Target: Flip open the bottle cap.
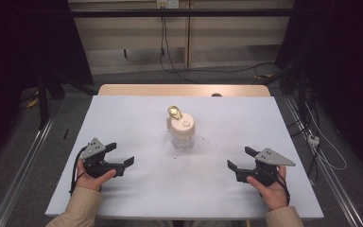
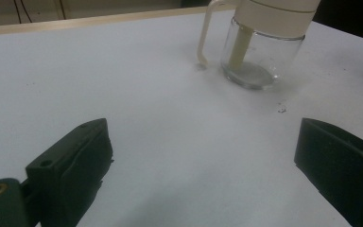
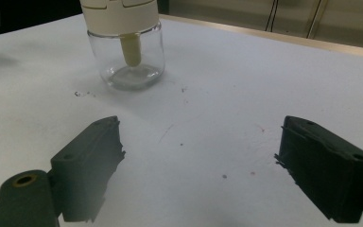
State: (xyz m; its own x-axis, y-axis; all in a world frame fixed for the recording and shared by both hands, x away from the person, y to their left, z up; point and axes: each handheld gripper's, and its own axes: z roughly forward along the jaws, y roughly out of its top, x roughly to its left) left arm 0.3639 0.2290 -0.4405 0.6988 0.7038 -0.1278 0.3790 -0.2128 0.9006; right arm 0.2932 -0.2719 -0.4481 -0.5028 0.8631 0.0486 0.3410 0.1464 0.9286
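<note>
A clear glass jar (image 1: 182, 134) with a cream lid and a gold-coloured top piece stands upright near the middle of the white table (image 1: 137, 118). In the left gripper view the jar (image 2: 260, 52) is ahead at the upper right, a cream handle hanging beside it. In the right gripper view the jar (image 3: 126, 52) is ahead at the upper left. My left gripper (image 1: 121, 154) rests low at the table's left, open and empty. My right gripper (image 1: 240, 158) sits at the right, open and empty. Both point inward toward the jar, well apart from it.
Small dark specks (image 1: 203, 150) lie on the table near the jar. A wooden strip (image 1: 184, 90) edges the far side. Cables (image 1: 321, 146) run over the floor at the right, and metal rails (image 1: 23, 165) flank the table.
</note>
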